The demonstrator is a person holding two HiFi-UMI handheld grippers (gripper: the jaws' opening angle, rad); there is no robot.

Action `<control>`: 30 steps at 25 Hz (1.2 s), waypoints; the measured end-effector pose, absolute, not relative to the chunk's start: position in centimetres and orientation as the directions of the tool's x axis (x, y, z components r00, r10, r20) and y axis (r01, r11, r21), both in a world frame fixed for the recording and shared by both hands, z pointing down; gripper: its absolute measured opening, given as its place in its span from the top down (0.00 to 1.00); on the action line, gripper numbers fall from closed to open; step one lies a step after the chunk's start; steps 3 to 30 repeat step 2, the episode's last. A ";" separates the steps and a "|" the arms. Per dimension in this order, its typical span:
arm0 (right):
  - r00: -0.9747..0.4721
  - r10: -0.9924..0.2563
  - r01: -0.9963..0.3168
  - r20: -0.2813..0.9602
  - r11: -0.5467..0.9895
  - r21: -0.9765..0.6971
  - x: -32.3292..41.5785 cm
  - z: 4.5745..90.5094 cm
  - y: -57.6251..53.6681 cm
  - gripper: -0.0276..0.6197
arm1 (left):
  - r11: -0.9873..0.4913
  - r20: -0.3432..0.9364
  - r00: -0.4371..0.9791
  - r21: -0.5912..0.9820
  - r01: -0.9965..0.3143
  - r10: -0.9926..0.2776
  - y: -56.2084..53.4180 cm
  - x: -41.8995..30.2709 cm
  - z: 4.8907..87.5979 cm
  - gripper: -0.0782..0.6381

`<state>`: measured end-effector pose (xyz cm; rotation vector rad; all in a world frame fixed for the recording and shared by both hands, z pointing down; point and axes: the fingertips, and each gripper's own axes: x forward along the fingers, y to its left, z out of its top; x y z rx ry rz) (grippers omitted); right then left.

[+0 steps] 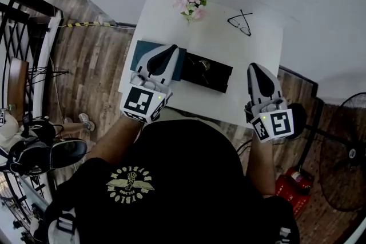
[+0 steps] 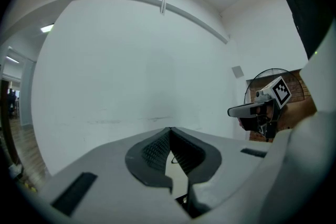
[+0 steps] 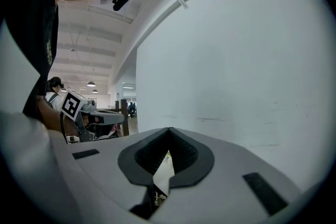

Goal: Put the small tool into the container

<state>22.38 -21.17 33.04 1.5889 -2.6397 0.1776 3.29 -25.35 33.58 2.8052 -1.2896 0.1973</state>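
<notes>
Both pairs of jaws together and empty, my left gripper (image 1: 170,48) and right gripper (image 1: 256,67) flanked the black container (image 1: 217,79), where the small tool (image 1: 203,65) seemingly lay already; I judged a wide-open, vertical approach best.
</notes>
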 end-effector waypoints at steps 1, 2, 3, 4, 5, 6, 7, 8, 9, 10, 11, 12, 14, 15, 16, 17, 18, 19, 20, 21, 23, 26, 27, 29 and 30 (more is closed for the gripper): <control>-0.472 -0.875 -0.882 0.108 0.466 -0.072 22.3 33.2 -21.3 0.95 | -0.649 0.137 0.642 -0.009 -0.760 -0.754 -25.4 3.3 33.7 0.88; -0.475 -0.873 -0.880 0.110 0.469 -0.075 22.3 33.4 -21.5 0.95 | -0.647 0.139 0.640 -0.009 -0.762 -0.756 -25.5 3.2 33.9 0.88; -0.475 -0.873 -0.880 0.110 0.469 -0.075 22.3 33.4 -21.5 0.95 | -0.647 0.139 0.640 -0.009 -0.762 -0.756 -25.5 3.2 33.9 0.88; -0.475 -0.873 -0.880 0.110 0.469 -0.075 22.3 33.4 -21.5 0.95 | -0.647 0.139 0.640 -0.009 -0.762 -0.756 -25.5 3.2 33.9 0.88; -0.475 -0.873 -0.880 0.110 0.469 -0.075 22.3 33.4 -21.5 0.95 | -0.647 0.139 0.640 -0.009 -0.762 -0.756 -25.5 3.2 33.9 0.88; -0.475 -0.873 -0.880 0.110 0.469 -0.075 22.3 33.4 -21.5 0.95 | -0.647 0.139 0.640 -0.009 -0.762 -0.756 -25.5 3.2 33.9 0.88; -0.475 -0.873 -0.880 0.110 0.469 -0.075 22.3 33.4 -21.5 0.95 | -0.647 0.139 0.640 -0.009 -0.762 -0.756 -25.5 3.2 33.9 0.88; -0.475 -0.873 -0.880 0.110 0.469 -0.075 22.3 33.4 -21.5 0.95 | -0.647 0.139 0.640 -0.009 -0.762 -0.756 -25.5 3.2 33.9 0.88; -0.475 -0.873 -0.880 0.110 0.469 -0.075 22.3 33.4 -21.5 0.95 | -0.647 0.139 0.640 -0.009 -0.762 -0.756 -25.5 3.2 33.9 0.88; -0.475 -0.873 -0.880 0.110 0.469 -0.075 22.3 33.4 -21.5 0.95 | -0.647 0.139 0.640 -0.009 -0.762 -0.756 -25.5 3.2 33.9 0.88; -0.475 -0.873 -0.880 0.110 0.469 -0.075 22.3 33.4 -21.5 0.95 | -0.647 0.139 0.640 -0.009 -0.762 -0.756 -25.5 3.2 33.9 0.88; -0.475 -0.873 -0.880 0.110 0.469 -0.075 22.3 33.4 -21.5 0.95 | -0.647 0.139 0.640 -0.009 -0.762 -0.756 -25.5 3.2 33.9 0.88; -0.475 -0.873 -0.880 0.110 0.469 -0.075 22.3 33.4 -21.5 0.95 | -0.647 0.139 0.640 -0.009 -0.762 -0.756 -25.5 3.2 33.9 0.88; -0.475 -0.873 -0.880 0.110 0.469 -0.075 22.3 33.4 -21.5 0.95 | -0.647 0.139 0.640 -0.009 -0.762 -0.756 -25.5 3.2 33.9 0.88; -0.475 -0.873 -0.880 0.110 0.469 -0.075 22.3 33.4 -21.5 0.95 | -0.647 0.139 0.640 -0.009 -0.762 -0.756 -25.5 3.2 33.9 0.88; -0.475 -0.873 -0.880 0.110 0.469 -0.075 22.3 33.4 -21.5 0.95 | -0.647 0.139 0.640 -0.009 -0.762 -0.756 -25.5 3.2 33.9 0.88; -0.475 -0.873 -0.880 0.110 0.469 -0.075 22.3 33.4 -21.5 0.95 | -0.647 0.139 0.640 -0.009 -0.762 -0.756 -25.5 3.2 33.9 0.88; -0.475 -0.873 -0.880 0.110 0.469 -0.075 22.3 33.4 -21.5 0.95 | -0.647 0.139 0.640 -0.009 -0.762 -0.756 -25.5 3.2 33.9 0.88; -0.475 -0.873 -0.880 0.110 0.469 -0.075 22.3 33.4 -21.5 0.95 | -0.647 0.139 0.640 -0.009 -0.762 -0.756 -25.5 3.2 33.9 0.88; -0.475 -0.873 -0.880 0.110 0.469 -0.075 22.3 33.4 -21.5 0.95 | -0.647 0.139 0.640 -0.009 -0.762 -0.756 -25.5 3.2 33.9 0.88; -0.475 -0.873 -0.880 0.110 0.469 -0.075 22.3 33.4 -21.5 0.95 | -0.647 0.139 0.640 -0.009 -0.762 -0.756 -25.5 3.2 33.9 0.88; -0.475 -0.873 -0.880 0.110 0.469 -0.075 22.3 33.4 -21.5 0.95 | -0.647 0.139 0.640 -0.009 -0.762 -0.756 -25.5 3.2 33.9 0.88; -0.475 -0.873 -0.880 0.110 0.469 -0.075 22.3 33.4 -21.5 0.95 | -0.647 0.139 0.640 -0.009 -0.762 -0.756 -25.5 3.2 33.9 0.88; -0.475 -0.873 -0.880 0.110 0.469 -0.075 22.3 33.4 -21.5 0.95 | -0.647 0.139 0.640 -0.009 -0.762 -0.756 -25.5 3.2 33.9 0.88; -0.475 -0.873 -0.880 0.110 0.469 -0.075 22.3 33.4 -21.5 0.95 | -0.647 0.139 0.640 -0.009 -0.762 -0.756 -25.5 3.2 33.9 0.88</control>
